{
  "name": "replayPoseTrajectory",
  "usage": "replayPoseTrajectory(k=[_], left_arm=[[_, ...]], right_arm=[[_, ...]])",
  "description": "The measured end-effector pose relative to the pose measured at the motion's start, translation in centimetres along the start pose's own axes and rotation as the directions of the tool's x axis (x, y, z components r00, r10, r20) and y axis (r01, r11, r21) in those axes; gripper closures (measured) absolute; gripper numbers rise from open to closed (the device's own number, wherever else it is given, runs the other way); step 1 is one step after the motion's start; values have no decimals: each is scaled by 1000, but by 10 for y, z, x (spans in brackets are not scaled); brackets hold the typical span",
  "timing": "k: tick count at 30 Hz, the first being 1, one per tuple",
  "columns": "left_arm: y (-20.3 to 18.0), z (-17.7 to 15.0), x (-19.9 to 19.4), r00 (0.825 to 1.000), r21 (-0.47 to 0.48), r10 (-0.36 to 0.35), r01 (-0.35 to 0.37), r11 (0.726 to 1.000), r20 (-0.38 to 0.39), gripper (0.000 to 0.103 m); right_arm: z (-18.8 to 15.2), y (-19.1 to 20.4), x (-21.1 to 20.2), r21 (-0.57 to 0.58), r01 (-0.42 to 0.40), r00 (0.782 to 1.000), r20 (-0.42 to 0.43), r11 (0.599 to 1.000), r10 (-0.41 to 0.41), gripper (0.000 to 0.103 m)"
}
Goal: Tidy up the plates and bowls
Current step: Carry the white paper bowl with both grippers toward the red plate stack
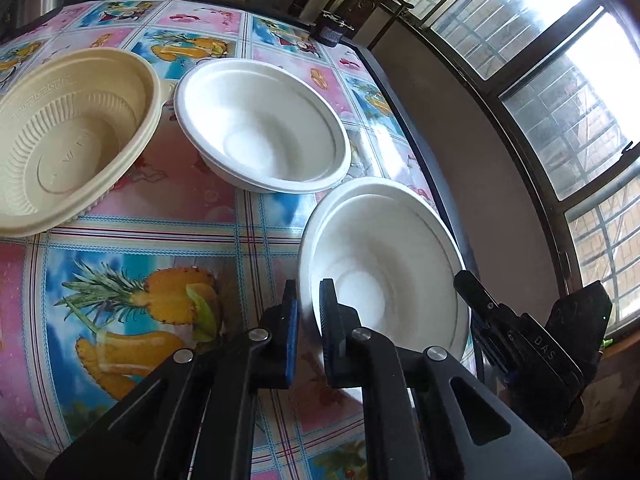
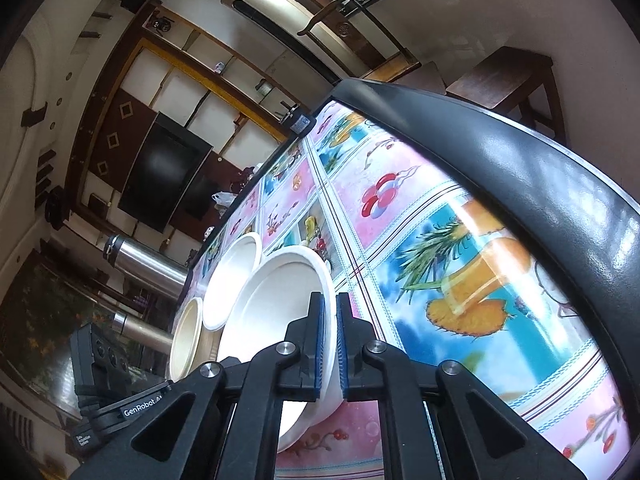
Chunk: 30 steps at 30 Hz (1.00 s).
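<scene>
Three bowls stand on the fruit-print tablecloth [image 1: 160, 240]. A ribbed beige bowl [image 1: 72, 140] is at the left, a white bowl [image 1: 260, 124] in the middle, and a second white bowl [image 1: 384, 260] nearest, by the table's right edge. My left gripper [image 1: 309, 304] is shut on the left rim of that near bowl. At the opposite rim, my right gripper [image 1: 480, 312] shows as a black finger. In the right wrist view my right gripper [image 2: 329, 328] is shut on the near white bowl's [image 2: 276, 312] rim. Behind it sit the other white bowl [image 2: 232, 276] and the beige bowl [image 2: 186, 340].
The table has a black padded edge [image 2: 540, 168]. A barred window [image 1: 560, 100] lies to its right. Steel flasks [image 2: 148, 268] stand beyond the bowls. A small black device [image 1: 332, 30] sits at the far table edge, and wooden chairs [image 2: 504, 76] stand beyond that end.
</scene>
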State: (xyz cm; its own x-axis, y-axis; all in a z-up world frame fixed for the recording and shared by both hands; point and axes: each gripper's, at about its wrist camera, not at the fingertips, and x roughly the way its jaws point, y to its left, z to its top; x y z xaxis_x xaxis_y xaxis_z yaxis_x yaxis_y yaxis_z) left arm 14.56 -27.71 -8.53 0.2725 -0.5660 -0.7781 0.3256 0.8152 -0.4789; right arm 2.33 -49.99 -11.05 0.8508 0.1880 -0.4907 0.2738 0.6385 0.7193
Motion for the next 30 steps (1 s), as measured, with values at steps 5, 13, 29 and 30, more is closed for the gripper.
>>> replayPoseTrajectory(k=[5,13,29,30], left_arm=[[12,-10,-13,1000,-5,5,-5,1000,13,95],[57,-41,-54,997,-60,30,-26,998,67,94],[99,-85,-152,970,-77,131,-117,990,206,94],[104,-89,-158,966,-78,144,-130,988,215,94]], right_arm=[[-5,6,2,-39,2,1000,-7,999,-3,97],[-27,30,14,-110,-14,998,-58,994,8,96],[-101,108,14,-261,-160,985,-107,952,136,96],[-106,113,14,-267,-165,984,-109,949,141,96]])
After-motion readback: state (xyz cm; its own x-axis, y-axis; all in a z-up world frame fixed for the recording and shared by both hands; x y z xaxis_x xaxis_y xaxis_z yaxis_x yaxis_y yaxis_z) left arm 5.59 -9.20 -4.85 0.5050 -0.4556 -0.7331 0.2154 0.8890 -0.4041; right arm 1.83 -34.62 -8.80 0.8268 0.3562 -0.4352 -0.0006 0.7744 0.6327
